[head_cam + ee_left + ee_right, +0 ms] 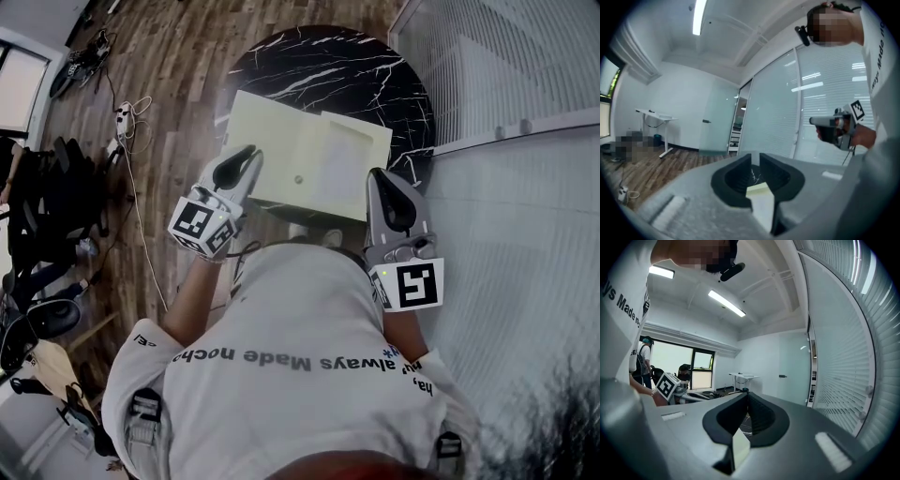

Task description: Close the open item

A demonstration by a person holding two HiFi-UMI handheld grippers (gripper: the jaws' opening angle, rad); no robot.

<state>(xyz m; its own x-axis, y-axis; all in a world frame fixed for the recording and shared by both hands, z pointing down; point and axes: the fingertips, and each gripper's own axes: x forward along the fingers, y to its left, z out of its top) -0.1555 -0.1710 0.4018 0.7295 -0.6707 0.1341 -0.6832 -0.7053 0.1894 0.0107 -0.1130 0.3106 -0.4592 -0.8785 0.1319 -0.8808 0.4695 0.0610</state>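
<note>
A pale yellow flat box (281, 150) lies on the round black marble table (309, 61); its right panel (342, 159) sits offset from the rest. My left gripper (249, 152) hovers at the box's left near edge, its jaws a narrow gap apart with nothing between them. In the left gripper view, the left gripper (755, 157) has a corner of the box (760, 199) below its jaws. My right gripper (378, 174) is at the box's right near corner. The right gripper (747, 394) has its tips together, and a strip of the box (739, 448) shows beneath.
A glass wall with blinds (506, 94) runs close on the right. On the wooden floor to the left lie a power strip and cables (122, 117), with dark office chairs (37, 216) beyond. A white standing desk (654, 116) is across the room.
</note>
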